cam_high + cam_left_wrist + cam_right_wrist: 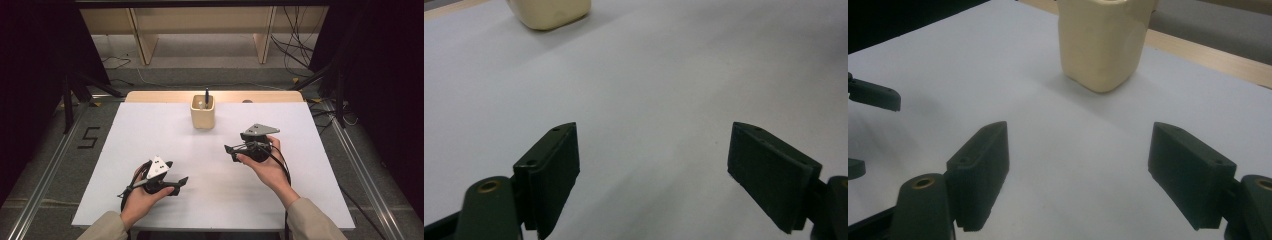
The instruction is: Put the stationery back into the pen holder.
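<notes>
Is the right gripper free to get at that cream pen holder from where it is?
Probably yes: the right gripper is open, and bare white table lies between it and the pen holder.

One cream holder (202, 119), two pens (206, 96), two hand-held grippers (182, 182).

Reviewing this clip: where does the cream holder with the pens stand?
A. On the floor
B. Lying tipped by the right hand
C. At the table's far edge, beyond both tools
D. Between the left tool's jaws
C: the cream holder stands upright near the far edge of the table, beyond the left tool and right tool.
</notes>
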A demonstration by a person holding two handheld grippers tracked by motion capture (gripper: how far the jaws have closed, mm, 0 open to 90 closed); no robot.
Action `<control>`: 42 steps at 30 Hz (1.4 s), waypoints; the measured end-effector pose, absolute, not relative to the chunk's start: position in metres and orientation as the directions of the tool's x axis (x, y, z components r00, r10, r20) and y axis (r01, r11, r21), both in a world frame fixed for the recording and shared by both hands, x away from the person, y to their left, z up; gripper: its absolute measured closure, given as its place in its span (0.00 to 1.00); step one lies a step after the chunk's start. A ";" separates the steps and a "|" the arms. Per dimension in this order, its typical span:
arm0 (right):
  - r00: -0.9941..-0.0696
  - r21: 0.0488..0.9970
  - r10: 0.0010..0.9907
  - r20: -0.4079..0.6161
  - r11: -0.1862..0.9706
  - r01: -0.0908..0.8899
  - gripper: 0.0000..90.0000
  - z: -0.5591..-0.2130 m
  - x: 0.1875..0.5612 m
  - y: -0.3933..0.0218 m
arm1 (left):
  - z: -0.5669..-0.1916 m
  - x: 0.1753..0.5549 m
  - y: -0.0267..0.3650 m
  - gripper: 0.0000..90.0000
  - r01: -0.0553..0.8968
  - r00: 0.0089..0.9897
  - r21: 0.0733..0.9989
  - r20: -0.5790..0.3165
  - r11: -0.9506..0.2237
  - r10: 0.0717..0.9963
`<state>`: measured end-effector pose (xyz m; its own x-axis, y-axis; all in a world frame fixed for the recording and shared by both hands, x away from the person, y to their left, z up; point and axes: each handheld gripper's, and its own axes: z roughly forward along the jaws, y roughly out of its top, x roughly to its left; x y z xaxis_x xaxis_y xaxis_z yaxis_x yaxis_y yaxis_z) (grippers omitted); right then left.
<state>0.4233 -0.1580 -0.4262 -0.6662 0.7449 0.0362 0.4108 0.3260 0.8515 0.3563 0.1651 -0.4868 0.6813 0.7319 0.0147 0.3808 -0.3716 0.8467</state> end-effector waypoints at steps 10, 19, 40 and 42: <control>-0.666 0.843 0.744 0.053 0.324 0.430 0.27 -0.434 0.409 -0.174 | -0.487 0.356 0.166 0.23 0.382 0.680 0.847 0.013 -0.370 0.733; -0.655 0.827 0.752 0.077 0.319 0.463 0.26 -0.451 0.386 -0.201 | -0.487 0.356 0.166 0.23 0.384 0.680 0.846 0.012 -0.370 0.733; -0.632 0.804 0.768 0.101 0.311 0.506 0.23 -0.473 0.361 -0.226 | -0.485 0.356 0.169 0.20 0.398 0.677 0.842 -0.002 -0.364 0.736; -0.635 0.804 0.766 0.098 0.314 0.504 0.23 -0.473 0.361 -0.226 | -0.485 0.357 0.170 0.19 0.403 0.673 0.842 -0.007 -0.358 0.740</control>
